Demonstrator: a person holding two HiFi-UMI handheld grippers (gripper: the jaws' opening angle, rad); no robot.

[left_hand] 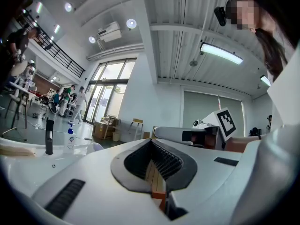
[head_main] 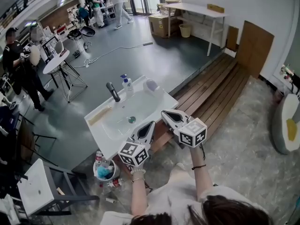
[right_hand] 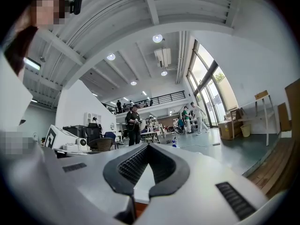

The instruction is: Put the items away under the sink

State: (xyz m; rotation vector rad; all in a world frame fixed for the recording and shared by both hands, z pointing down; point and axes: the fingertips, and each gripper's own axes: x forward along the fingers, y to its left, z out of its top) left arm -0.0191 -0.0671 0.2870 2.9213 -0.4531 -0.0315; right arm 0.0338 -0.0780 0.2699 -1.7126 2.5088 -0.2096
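Saw left gripper [head_main: 150, 124] held level over near right corner of white sink [head_main: 154, 102], jaws closed tip to tip, nothing between them. Found right gripper [head_main: 165, 112] just right of it, off sink's right edge and above wooden deck [head_main: 211, 86], jaws likewise closed and empty. Confirmed both states in the gripper views: pads met at the tips, only background showing through the gap behind. Noted black faucet [head_main: 112, 92] upright at far left rim of sink, clear pump bottle [head_main: 126, 84] with blue top standing just right of it on the rim, and a white rounded item [head_main: 151, 85] further right at the far corner; could not tell what that was. Spotted drain [head_main: 131, 119] mid-basin and a pale flat strip [head_main: 99, 116] lying along the left rim. Logged white bucket [head_main: 114, 168] on the floor at near left corner of sink, something blue inside, a red-capped bottle [head_main: 98, 157] upright touching its far side, and a small can [head_main: 114, 183] lying just near of it. Could not see the space under the sink itself from any view. Marked white table [head_main: 197, 9] far right by the wall and several people [head_main: 98, 3] standing far back, well apart from sink.
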